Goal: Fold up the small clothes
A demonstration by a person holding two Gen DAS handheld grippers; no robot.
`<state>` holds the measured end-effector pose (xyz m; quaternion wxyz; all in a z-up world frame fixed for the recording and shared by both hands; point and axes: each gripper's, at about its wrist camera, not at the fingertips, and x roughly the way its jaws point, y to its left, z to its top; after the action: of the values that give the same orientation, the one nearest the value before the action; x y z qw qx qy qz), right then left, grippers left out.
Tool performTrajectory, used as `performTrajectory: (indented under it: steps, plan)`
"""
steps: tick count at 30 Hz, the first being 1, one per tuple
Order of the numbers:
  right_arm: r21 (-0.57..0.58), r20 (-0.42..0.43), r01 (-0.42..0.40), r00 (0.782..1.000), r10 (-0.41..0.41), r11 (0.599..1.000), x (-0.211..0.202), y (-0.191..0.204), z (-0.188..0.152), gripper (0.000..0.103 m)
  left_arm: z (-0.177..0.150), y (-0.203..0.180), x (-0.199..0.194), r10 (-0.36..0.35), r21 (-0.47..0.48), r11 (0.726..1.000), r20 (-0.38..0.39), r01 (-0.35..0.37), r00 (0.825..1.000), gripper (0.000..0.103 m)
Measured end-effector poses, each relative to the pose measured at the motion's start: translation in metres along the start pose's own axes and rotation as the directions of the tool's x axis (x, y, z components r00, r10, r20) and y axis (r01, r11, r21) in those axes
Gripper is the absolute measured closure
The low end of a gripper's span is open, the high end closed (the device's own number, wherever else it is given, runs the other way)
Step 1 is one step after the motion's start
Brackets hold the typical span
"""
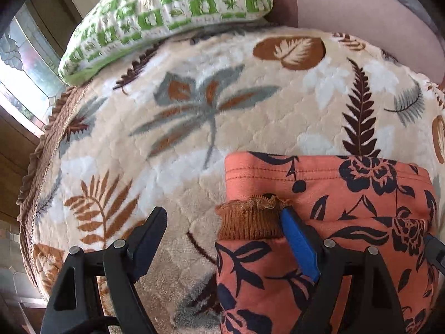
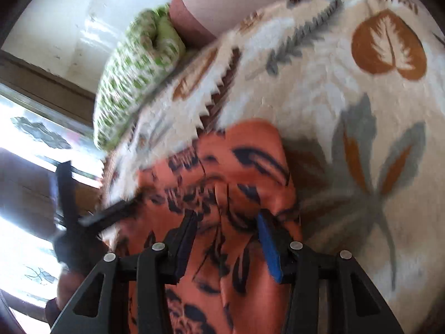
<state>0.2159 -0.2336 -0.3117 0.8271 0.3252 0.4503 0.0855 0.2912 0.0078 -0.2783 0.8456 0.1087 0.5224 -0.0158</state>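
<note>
Left gripper (image 1: 222, 239) hangs wide apart over the bed (image 1: 250, 105); right gripper (image 2: 226, 235) is clamped on the garment (image 2: 222, 172).

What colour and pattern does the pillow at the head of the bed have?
The pillow is white with a green block-and-leaf print, clearest in the left wrist view.

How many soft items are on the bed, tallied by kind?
Orange floral garment: 1
Brown ribbed knit piece: 1
Green patterned pillow: 1
Leaf-print blanket: 1
Total: 4
</note>
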Motion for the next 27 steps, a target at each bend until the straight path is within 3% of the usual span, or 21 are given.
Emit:
performTrajectory:
  steps: [7, 14, 19, 21, 24, 27]
  plan:
    - [-0.028, 0.010, 0.038, 0.999, -0.037, 0.999, -0.017, 0.015, -0.005, 0.052, -0.023, 0.013, -0.050, -0.030, 0.012, 1.000, 0.077, 0.029, 0.997, 0.018]
    - [-0.151, 0.063, 0.048, 0.997, -0.039, 0.987, -0.074, 0.045, -0.048, 0.050, -0.099, 0.022, -0.125, -0.054, 0.090, 0.995, 0.189, 0.038, 0.981, 0.018]
    - [-0.218, 0.072, 0.083, 0.995, -0.068, 0.972, -0.094, 0.053, -0.095, 0.043, -0.149, 0.023, -0.127, -0.054, 0.089, 0.995, 0.160, 0.040, 0.986, 0.017]
    - [-0.232, 0.059, 0.146, 0.989, -0.136, 0.962, -0.085, 0.047, -0.115, 0.042, -0.163, 0.020, -0.113, -0.043, 0.084, 0.996, 0.134, 0.032, 0.990, 0.015]
    - [-0.274, 0.061, 0.210, 0.978, -0.201, 0.939, -0.063, 0.037, -0.132, 0.041, -0.167, 0.019, -0.111, -0.040, 0.056, 0.998, 0.161, 0.031, 0.986, 0.013]
    - [-0.233, 0.047, 0.207, 0.978, -0.202, 0.950, -0.073, 0.044, -0.126, 0.041, -0.163, 0.020, -0.128, -0.018, 0.067, 0.998, 0.172, 0.007, 0.985, 0.013]
